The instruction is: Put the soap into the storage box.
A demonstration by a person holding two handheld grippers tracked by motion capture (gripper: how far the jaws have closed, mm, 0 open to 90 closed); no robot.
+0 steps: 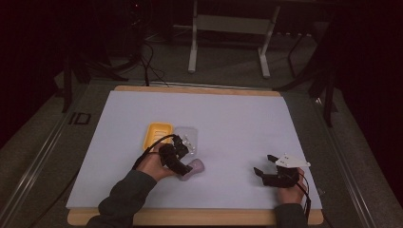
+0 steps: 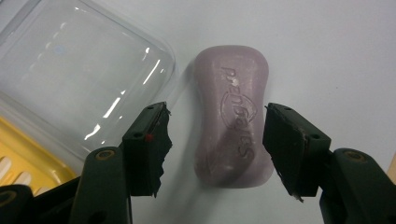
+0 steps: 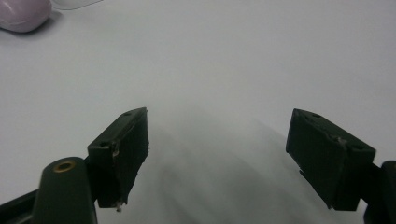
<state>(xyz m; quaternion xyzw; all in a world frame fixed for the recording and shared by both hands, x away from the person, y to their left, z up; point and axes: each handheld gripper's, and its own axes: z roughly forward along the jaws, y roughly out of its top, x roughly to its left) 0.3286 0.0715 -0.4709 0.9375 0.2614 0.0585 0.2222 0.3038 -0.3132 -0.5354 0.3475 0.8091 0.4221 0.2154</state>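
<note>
A pale purple soap bar (image 1: 195, 168) (image 2: 233, 121) with stamped lettering lies flat on the white sheet. My left gripper (image 1: 184, 167) (image 2: 217, 112) hovers over it with a jaw on either side; a gap shows beside the left pad, so it stands open around the bar. Just beyond are a yellow soap dish (image 1: 157, 133) (image 2: 18, 154) and a clear plastic lid (image 1: 186, 134) (image 2: 79, 70). My right gripper (image 1: 263, 164) (image 3: 218, 116) rests open near the front right with nothing between its jaws. The soap (image 3: 21, 14) appears at the top left of the right gripper view.
The white sheet (image 1: 237, 118) covers a wooden board whose edge (image 1: 190, 217) runs along the front. Beyond the table, on a dark floor, stand a metal frame (image 1: 228, 28) and cables. Bare sheet stretches between the two grippers and towards the back.
</note>
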